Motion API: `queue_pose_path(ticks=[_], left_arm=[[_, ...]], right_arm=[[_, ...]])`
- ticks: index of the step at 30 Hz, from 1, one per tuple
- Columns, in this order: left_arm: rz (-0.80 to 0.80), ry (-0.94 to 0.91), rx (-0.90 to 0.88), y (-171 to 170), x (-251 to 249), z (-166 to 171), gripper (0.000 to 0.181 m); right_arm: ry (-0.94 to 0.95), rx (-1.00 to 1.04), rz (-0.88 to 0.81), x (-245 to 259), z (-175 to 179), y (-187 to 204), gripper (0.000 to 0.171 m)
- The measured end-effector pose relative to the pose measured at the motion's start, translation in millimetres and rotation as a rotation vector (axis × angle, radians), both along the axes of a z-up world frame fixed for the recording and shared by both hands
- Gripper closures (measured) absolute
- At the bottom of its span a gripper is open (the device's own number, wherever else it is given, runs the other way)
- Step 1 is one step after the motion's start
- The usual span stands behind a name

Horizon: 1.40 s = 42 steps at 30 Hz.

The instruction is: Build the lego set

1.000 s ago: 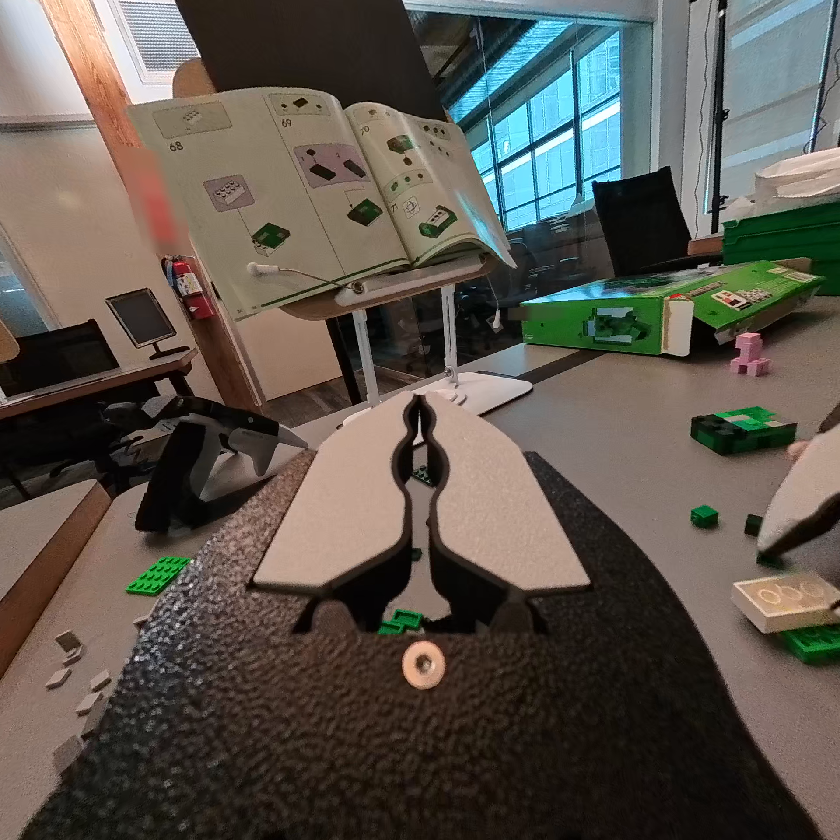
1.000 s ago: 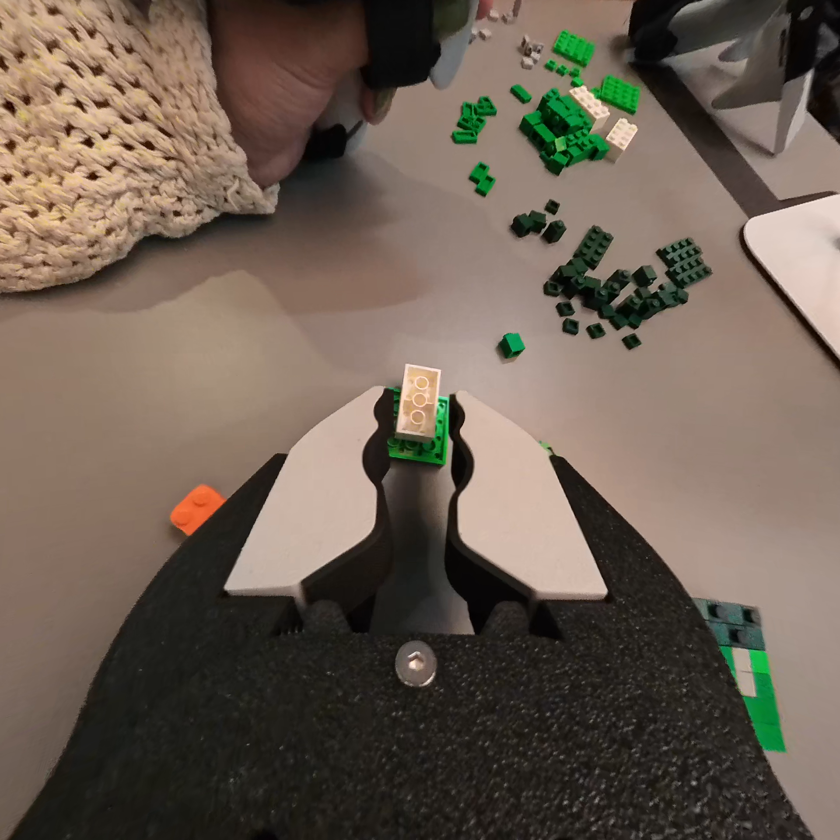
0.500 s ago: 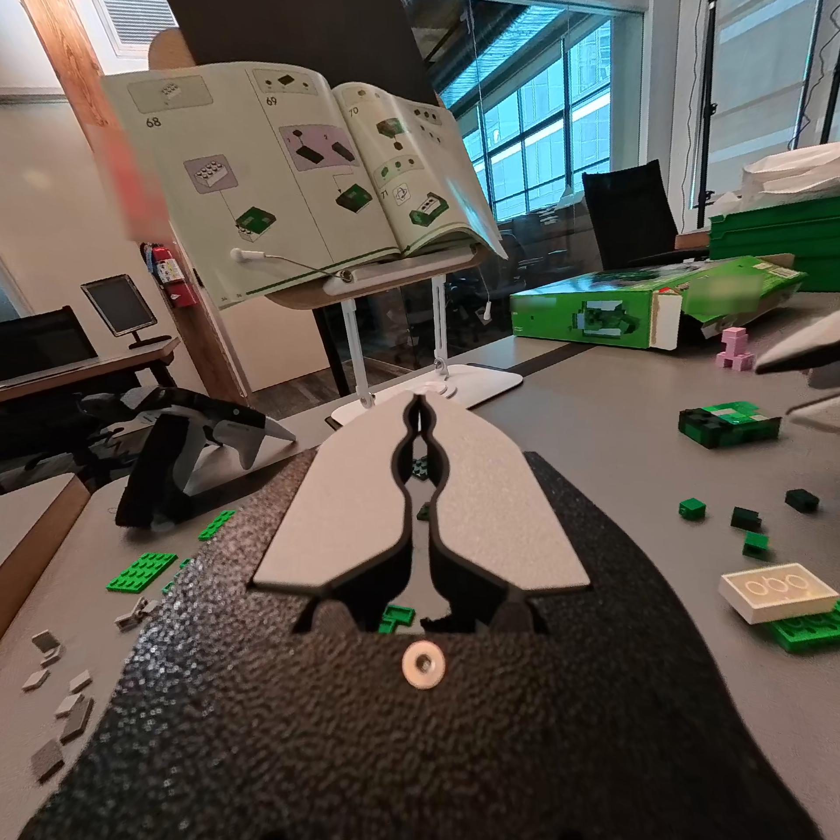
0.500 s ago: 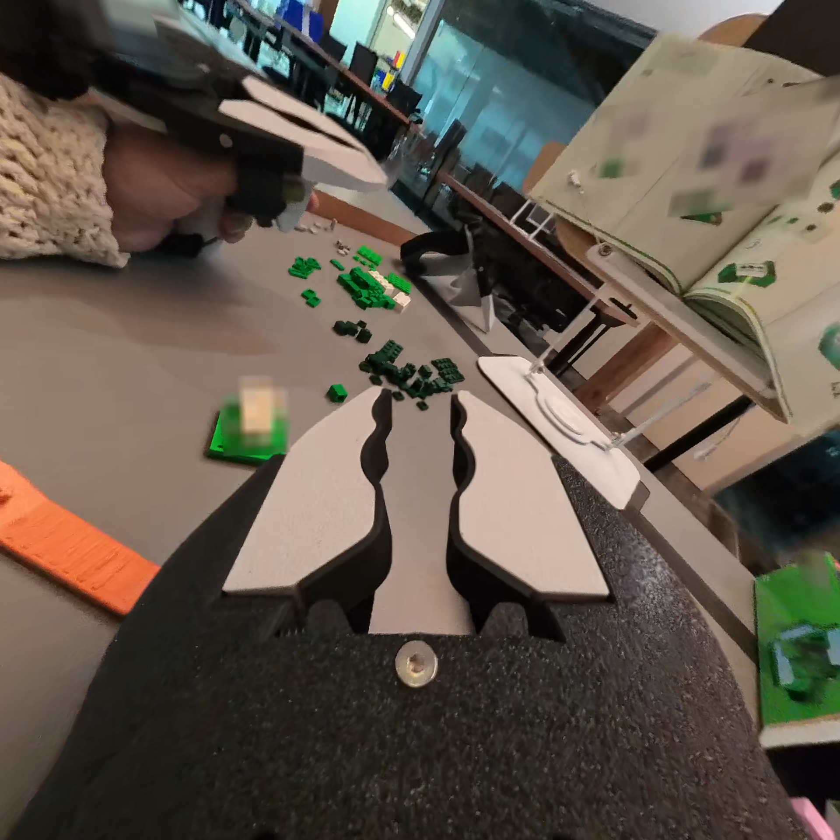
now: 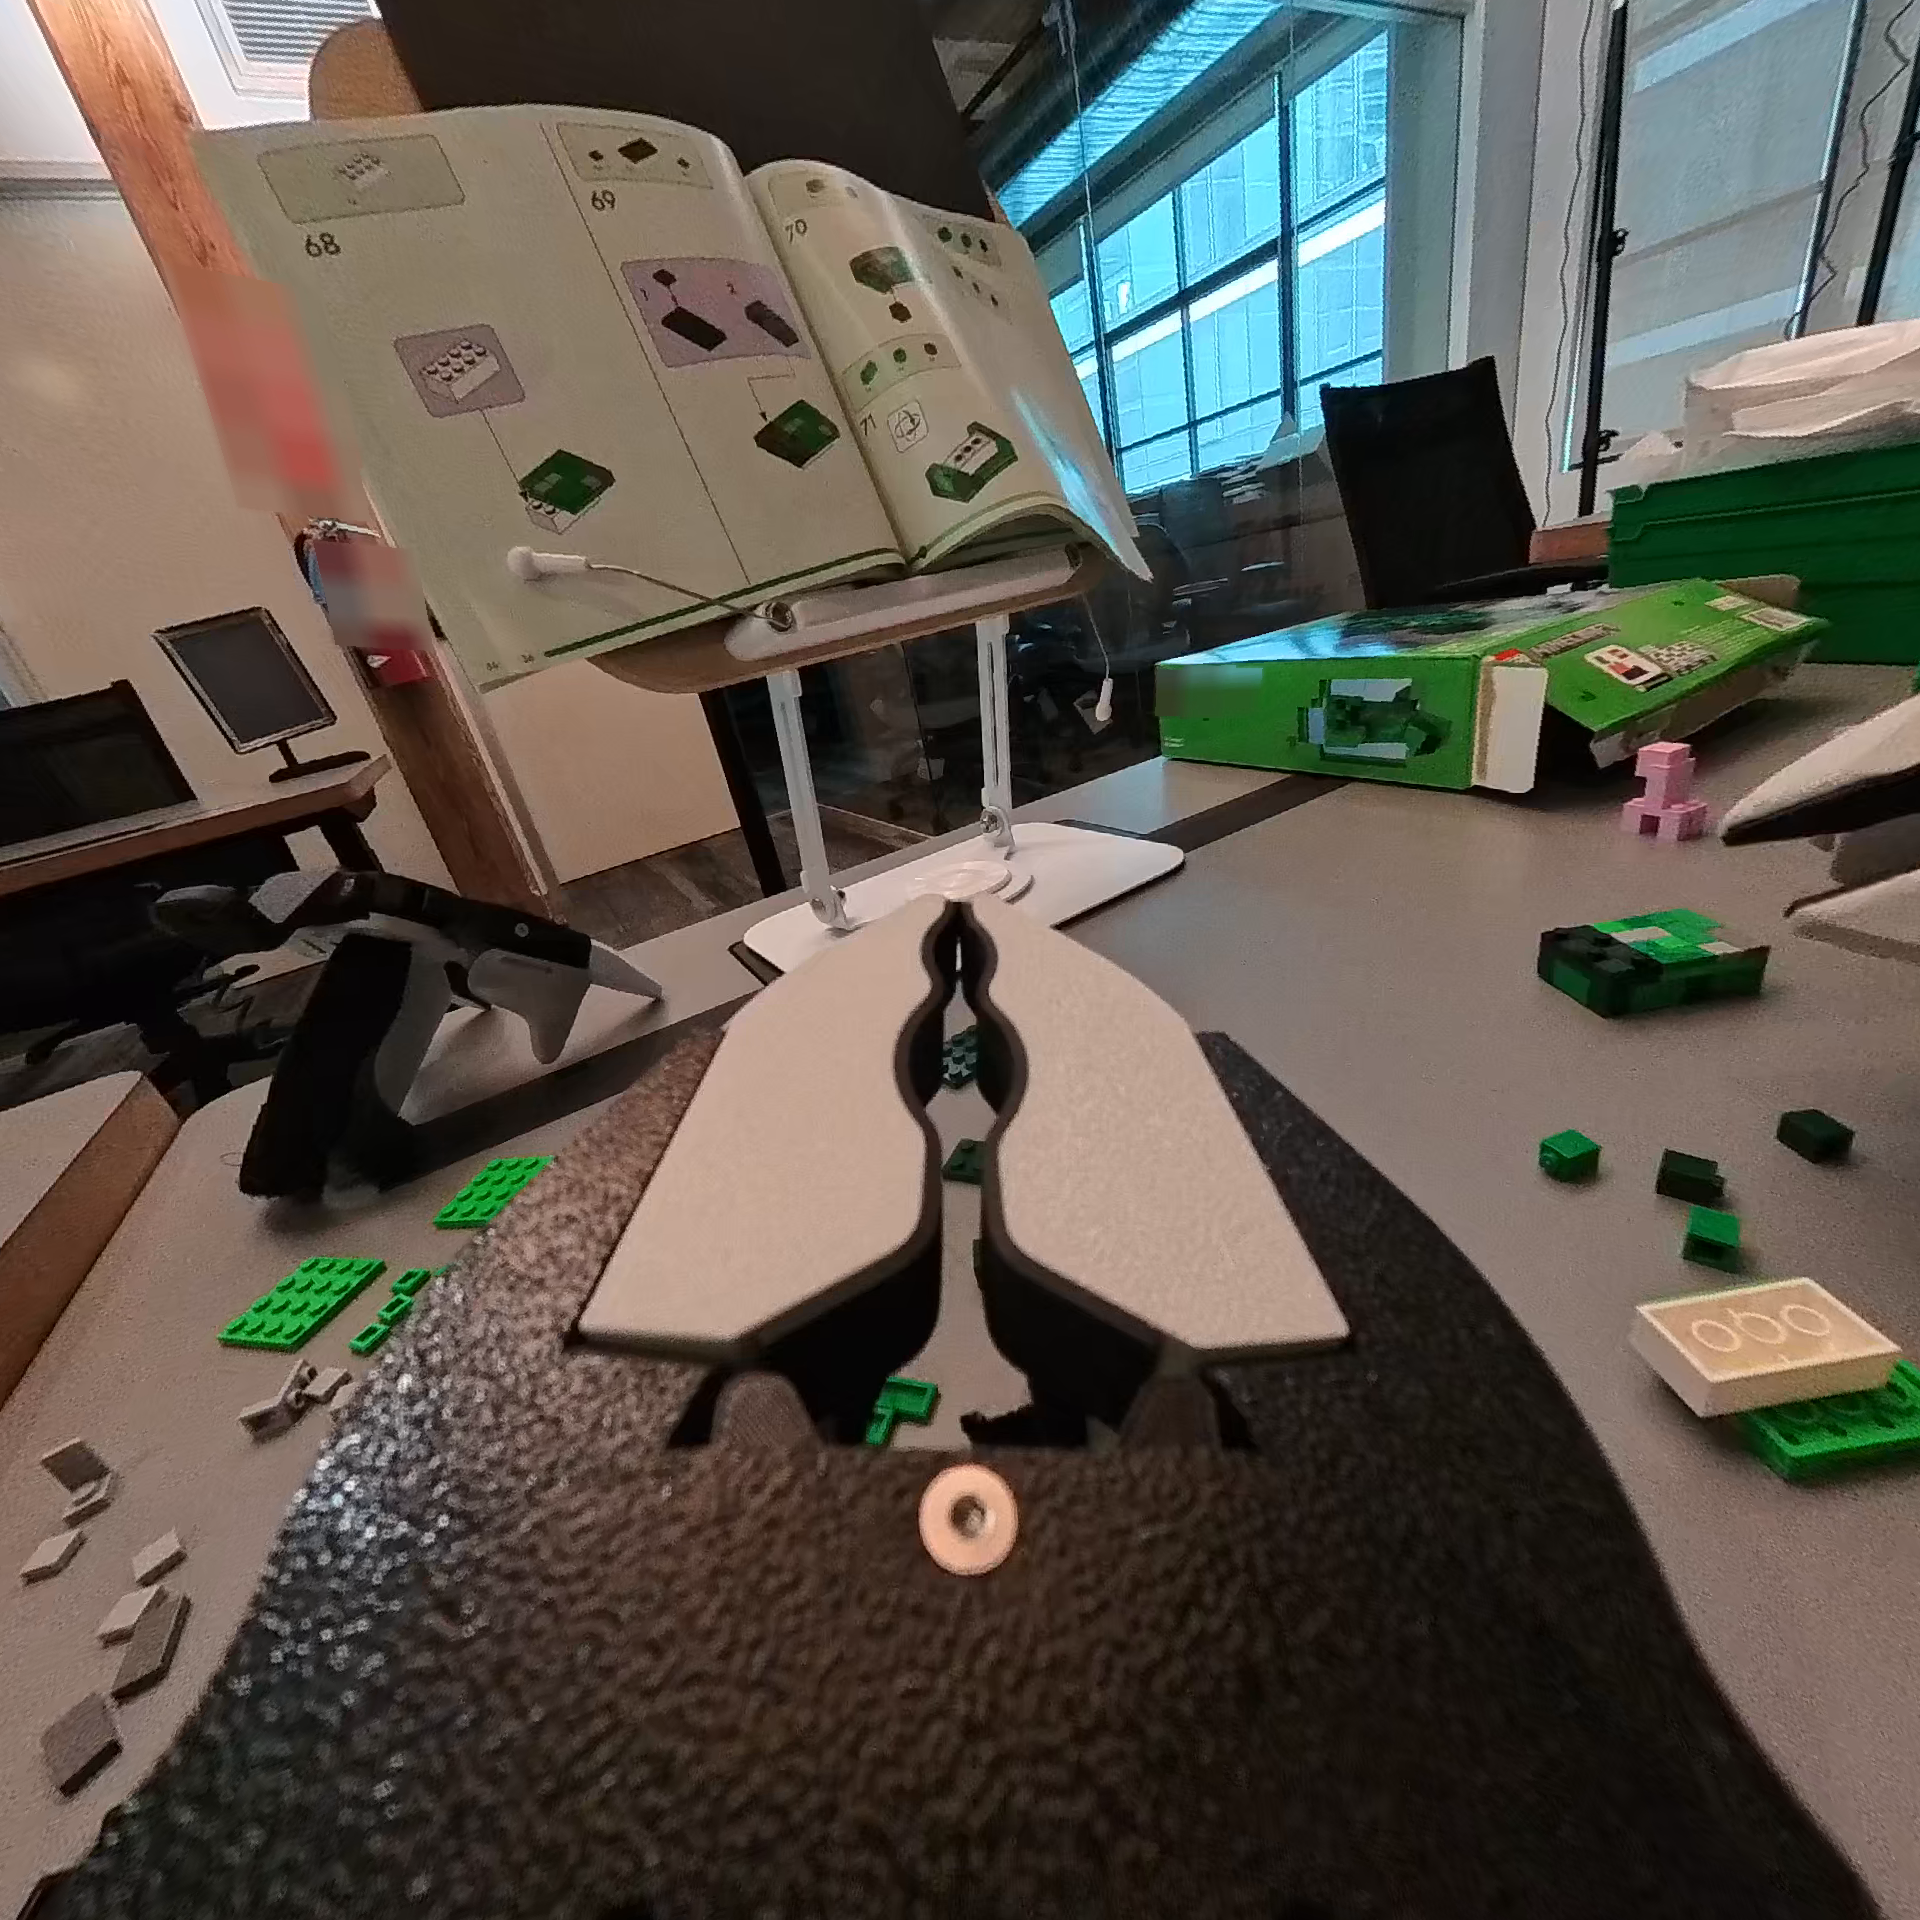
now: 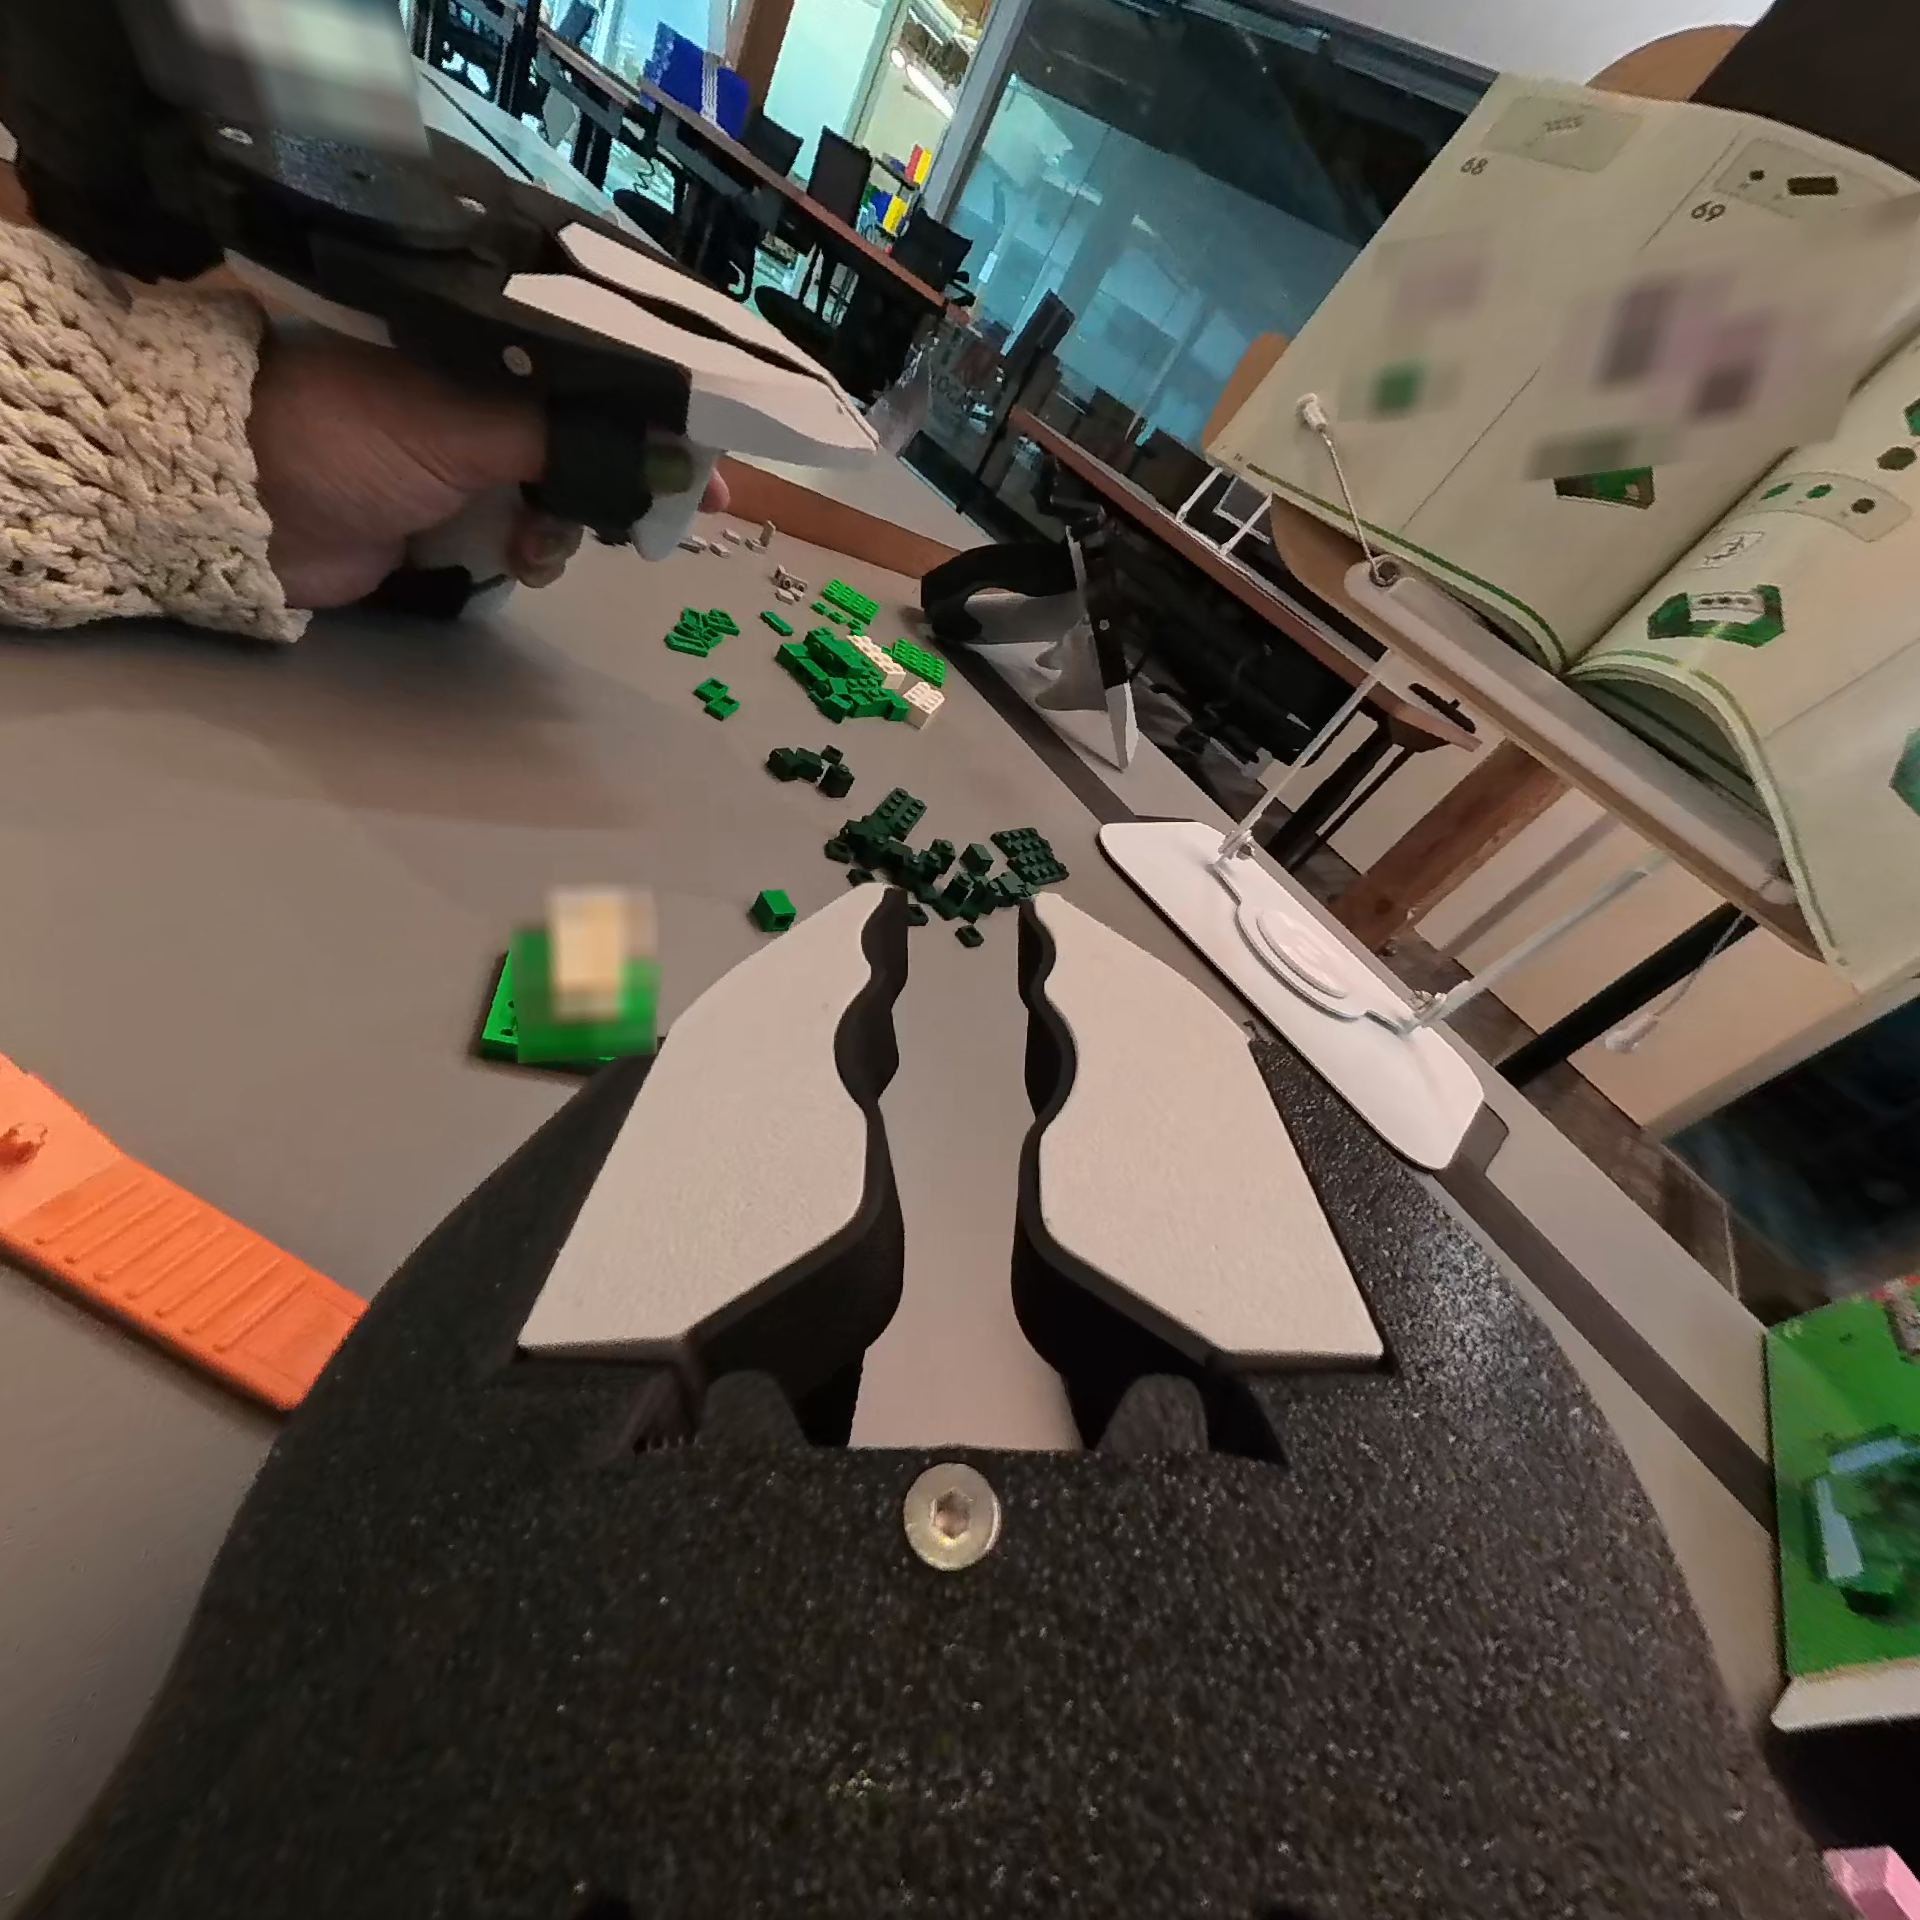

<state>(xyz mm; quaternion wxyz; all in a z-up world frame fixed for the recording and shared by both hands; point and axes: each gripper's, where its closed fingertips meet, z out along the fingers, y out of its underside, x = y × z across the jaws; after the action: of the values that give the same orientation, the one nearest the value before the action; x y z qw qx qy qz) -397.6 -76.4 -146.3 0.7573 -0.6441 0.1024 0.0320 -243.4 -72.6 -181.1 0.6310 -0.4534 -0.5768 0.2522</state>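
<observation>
A white brick sits tilted on a bright green plate at the right of the grey table; the same pair shows blurred in the right wrist view. My right gripper is open and empty, raised above the table to the right of that pair. It also shows at the right edge of the left wrist view. My left gripper is shut and empty, held over loose green pieces. A person's hand holds it in the right wrist view. The open instruction booklet rests on a white stand.
A dark green built block, a pink figure and the green box lie far right. Piles of green bricks and dark green bricks, an orange separator, grey tiles and a spare gripper lie around. My hands' fingertips stand some 15 cm from each other. The white brick lies some 8 cm from my right tips, 15 cm from my left tips.
My right gripper has lifted off the white brick and green plate and tilted up towards the booklet. The brick and plate stay on the table. My left gripper stays shut, barely moved.
</observation>
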Motion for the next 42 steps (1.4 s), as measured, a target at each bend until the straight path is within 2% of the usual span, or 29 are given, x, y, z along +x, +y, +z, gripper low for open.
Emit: queue_pose_path(ticks=[13, 18, 20, 22, 24, 28, 31, 35, 38, 42], left_arm=[[-0.005, -0.001, -0.004, 1, 1, 0, 0.181], [-0.007, -0.001, -0.005, 1, 1, -1, 0.181], [-0.008, -0.001, -0.006, 2, 1, -1, 0.181], [-0.010, 0.001, -0.008, 2, 2, -1, 0.181], [-0.014, 0.006, -0.011, 3, 3, -2, 0.181], [-0.015, 0.007, -0.012, 3, 3, -2, 0.181], [-0.016, 0.002, -0.012, 3, 3, -2, 0.181], [-0.017, 0.007, -0.015, 4, 3, -2, 0.181], [-0.019, 0.008, -0.017, 4, 4, -2, 0.181], [-0.021, 0.009, -0.019, 5, 4, -3, 0.181]], right_arm=[[0.003, 0.005, -0.005, 0, 1, 1, 0.153], [0.061, 0.002, -0.045, 24, 20, 22, 0.150], [0.002, -0.020, -0.034, 39, 13, 37, 0.147], [-0.071, -0.124, -0.016, 52, -6, 51, 0.139], [-0.126, -0.203, -0.058, 61, -16, 66, 0.125], [-0.321, -0.325, 0.015, 65, -43, 65, 0.119], [-0.462, -0.361, -0.016, 67, -63, 79, 0.116], [-0.501, -0.438, -0.004, 66, -69, 84, 0.120], [-0.518, -0.467, 0.020, 67, -71, 80, 0.136], [-0.509, -0.510, 0.018, 69, -70, 77, 0.137]])
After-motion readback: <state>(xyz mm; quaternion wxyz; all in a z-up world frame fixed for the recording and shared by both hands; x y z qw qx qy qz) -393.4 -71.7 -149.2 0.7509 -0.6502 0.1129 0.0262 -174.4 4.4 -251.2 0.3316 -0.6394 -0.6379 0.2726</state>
